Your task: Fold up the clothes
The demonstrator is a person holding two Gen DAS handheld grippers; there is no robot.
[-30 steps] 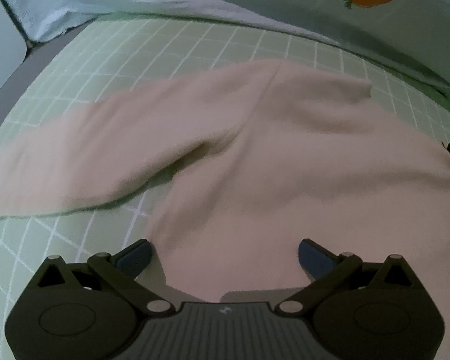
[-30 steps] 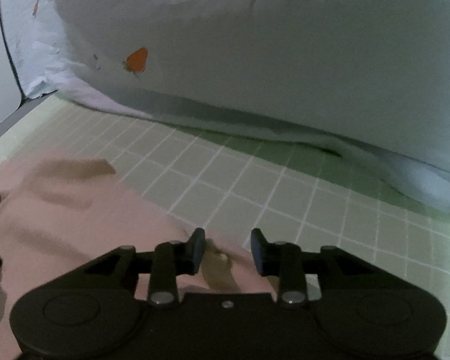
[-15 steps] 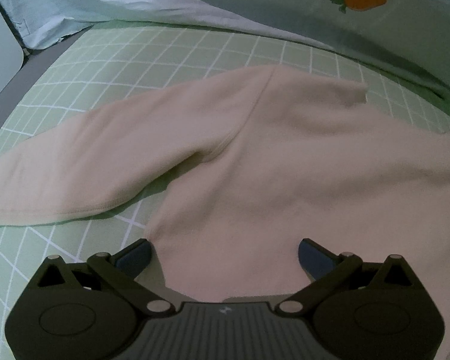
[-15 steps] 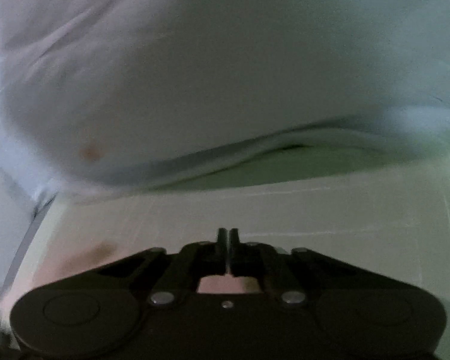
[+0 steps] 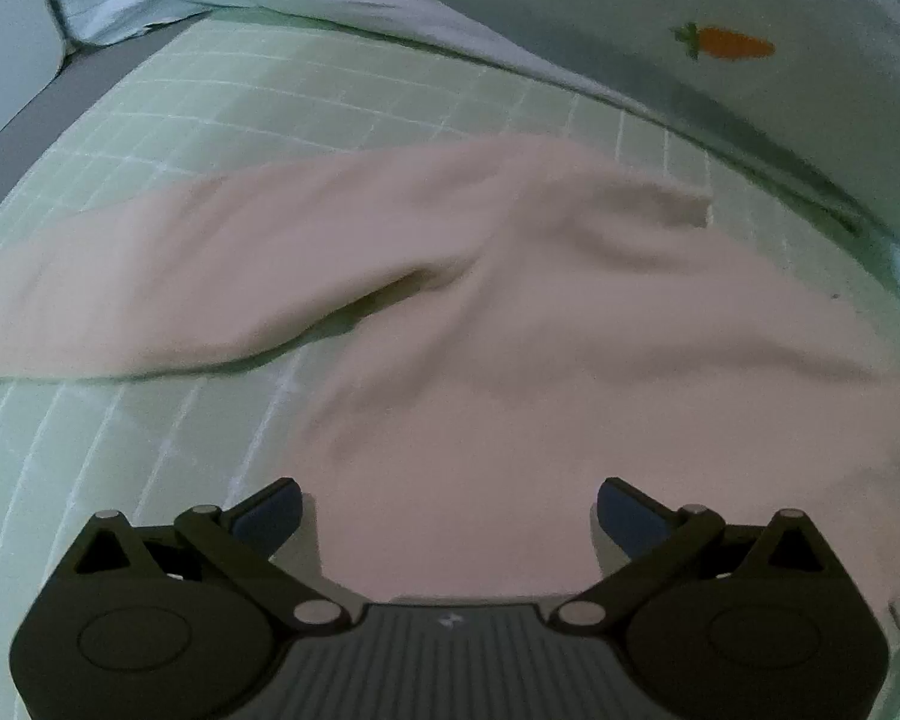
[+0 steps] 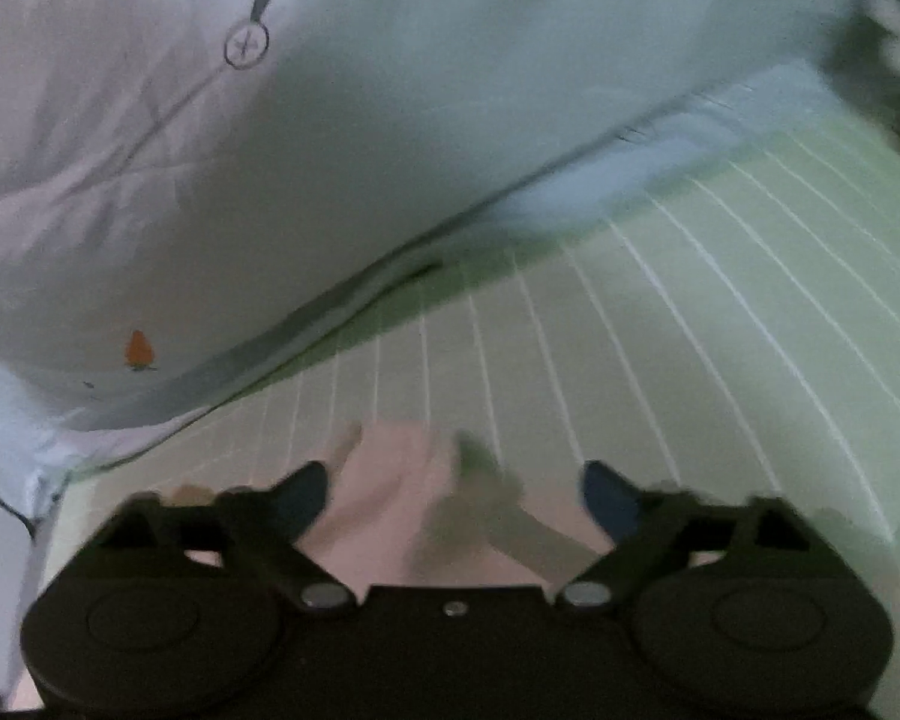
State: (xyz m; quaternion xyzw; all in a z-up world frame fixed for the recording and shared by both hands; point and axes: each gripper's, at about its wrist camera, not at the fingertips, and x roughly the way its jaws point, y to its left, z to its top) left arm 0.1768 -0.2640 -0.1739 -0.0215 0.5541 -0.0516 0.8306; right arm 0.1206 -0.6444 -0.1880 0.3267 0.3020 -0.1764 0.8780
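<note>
A pale pink long-sleeved top (image 5: 510, 312) lies spread on a green checked sheet (image 5: 150, 450), one sleeve stretching out to the left. My left gripper (image 5: 449, 510) hovers over the top's near edge, open, with nothing gripped. In the right wrist view my right gripper (image 6: 453, 489) has its jaws opening wide. A bunched fold of the pink top (image 6: 390, 480) lies loose between its fingers, and the pads do not press on it. That view is blurred by motion.
A pale blue quilt with a carrot print (image 5: 732, 45) is heaped along the far side of the sheet; the quilt (image 6: 270, 150) fills the upper left of the right wrist view. The bed's grey edge (image 5: 30, 120) shows at far left.
The right gripper shut on the pink cloth, swung and rolled sideways, then opened and let the cloth go. The left gripper shifted slightly; the top's body has rumpled.
</note>
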